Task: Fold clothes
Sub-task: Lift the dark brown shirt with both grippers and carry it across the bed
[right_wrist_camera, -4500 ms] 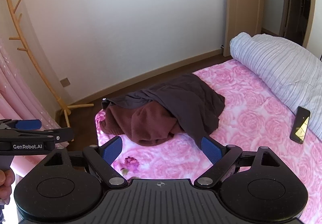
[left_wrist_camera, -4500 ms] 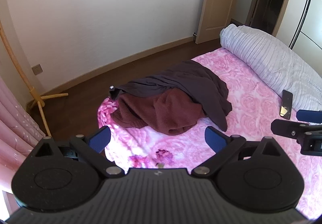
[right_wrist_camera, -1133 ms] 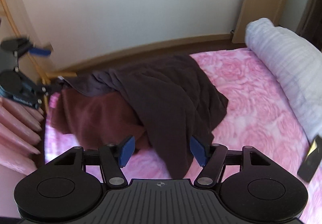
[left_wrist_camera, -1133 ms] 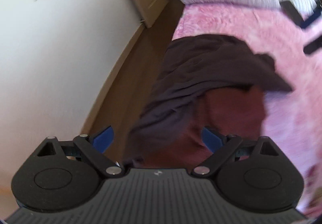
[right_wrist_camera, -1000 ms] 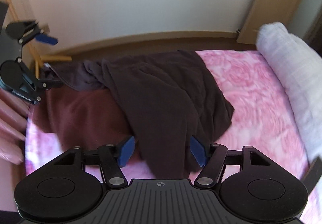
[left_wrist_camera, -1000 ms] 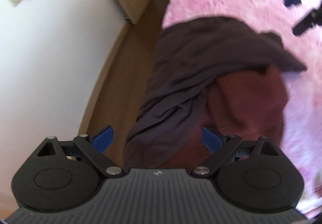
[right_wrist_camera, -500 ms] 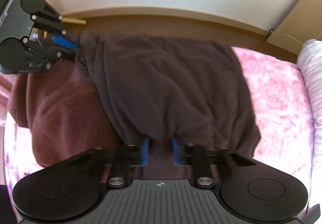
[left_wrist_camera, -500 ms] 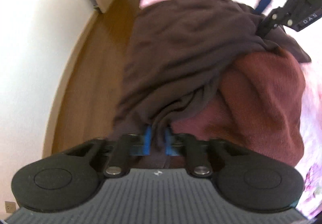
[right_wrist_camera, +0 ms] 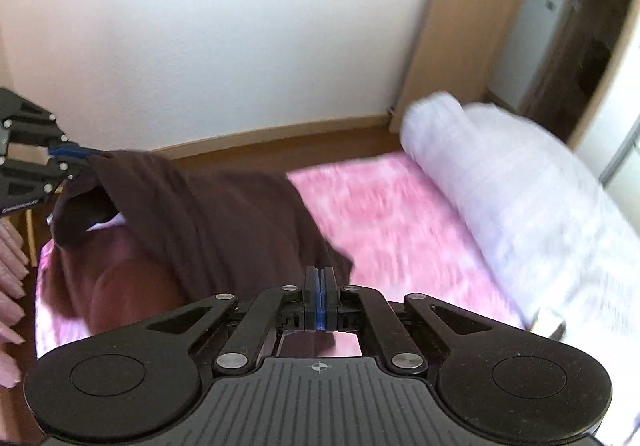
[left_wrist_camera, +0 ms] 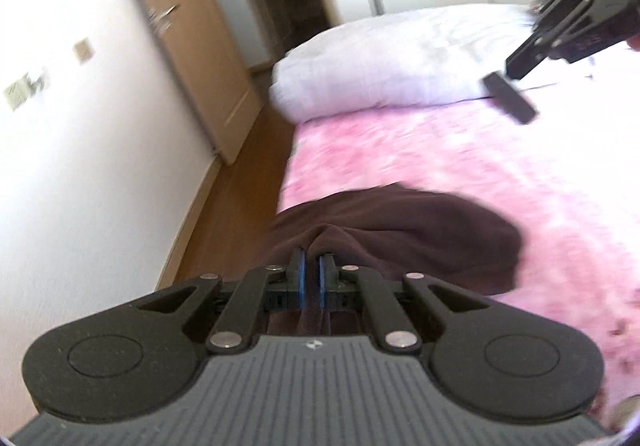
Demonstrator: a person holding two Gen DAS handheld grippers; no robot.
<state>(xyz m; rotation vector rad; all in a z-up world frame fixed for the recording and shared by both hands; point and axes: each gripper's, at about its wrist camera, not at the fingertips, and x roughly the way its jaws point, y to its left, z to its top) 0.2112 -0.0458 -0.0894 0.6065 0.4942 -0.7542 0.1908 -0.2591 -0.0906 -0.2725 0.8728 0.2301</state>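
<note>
Right wrist view — dark garment [right_wrist_camera: 224, 221] stretches from the left gripper [right_wrist_camera: 70, 152] to the right gripper [right_wrist_camera: 319, 286], both pinched closed on its edge — long axis between them.

text — none legible | left tongs [right_wrist_camera: 66, 153] label — blurred

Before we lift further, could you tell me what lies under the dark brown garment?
Under the dark brown garment, a reddish-brown garment shows at its left side, lying on the pink floral bedspread. How far it extends beneath is covered.
</note>
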